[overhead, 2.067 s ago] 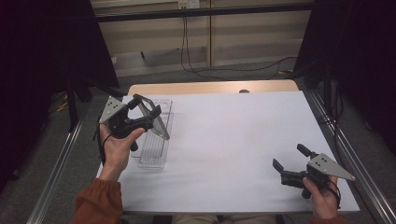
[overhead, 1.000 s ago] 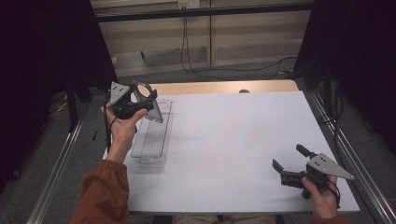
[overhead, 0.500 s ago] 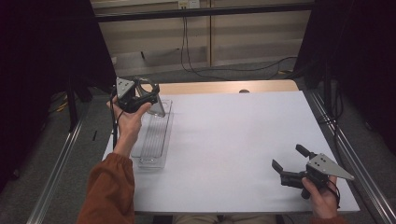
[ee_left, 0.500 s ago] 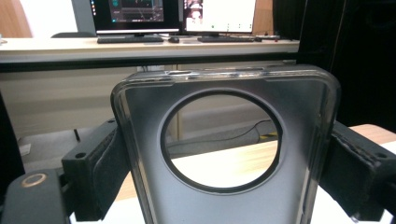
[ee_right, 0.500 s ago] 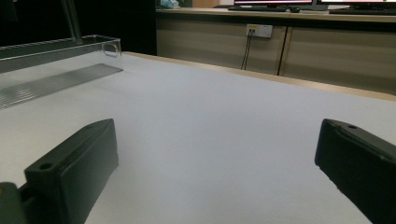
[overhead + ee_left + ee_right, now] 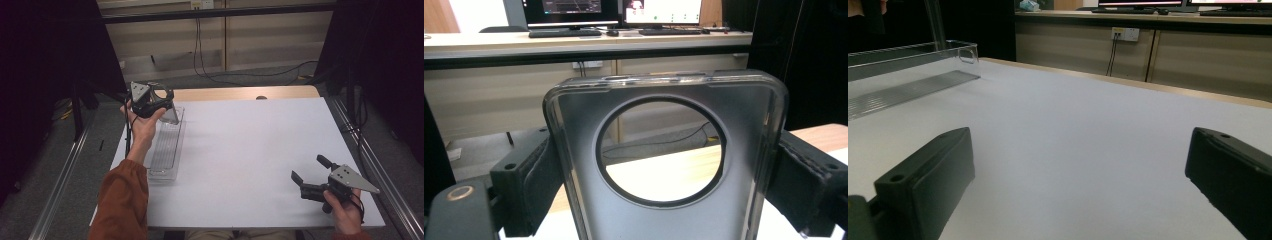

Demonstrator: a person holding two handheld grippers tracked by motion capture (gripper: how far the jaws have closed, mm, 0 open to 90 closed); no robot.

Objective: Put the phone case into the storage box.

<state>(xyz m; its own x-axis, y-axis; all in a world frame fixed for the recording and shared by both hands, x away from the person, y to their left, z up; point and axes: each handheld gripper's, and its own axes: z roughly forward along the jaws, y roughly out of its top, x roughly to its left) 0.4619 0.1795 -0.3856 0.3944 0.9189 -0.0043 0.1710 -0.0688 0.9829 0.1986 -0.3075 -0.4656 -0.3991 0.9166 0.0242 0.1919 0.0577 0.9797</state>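
A dark translucent phone case (image 6: 574, 150) with a large round camera hole stands upright between the jaws of my left gripper (image 6: 162, 100), which is shut on its two long edges. In the high view the case (image 6: 170, 115) hangs over the far end of a clear plastic tray (image 6: 167, 145) near the table's far left corner. My right gripper (image 6: 307, 167) rests low near the front right of the white table (image 6: 250, 150). Its jaws are wide apart with nothing between them. In the right gripper view the tray (image 6: 908, 55) lies far off at the left.
A wooden strip (image 6: 240, 93) borders the table's far edge. Metal rails (image 6: 65, 175) run along both sides of the table. Beyond it stand a desk with monitors (image 6: 574, 7) and hanging cables (image 6: 200, 55).
My left gripper has carried the phone case up and away from me, from above the tray's middle to its far end. The right gripper has stayed put.
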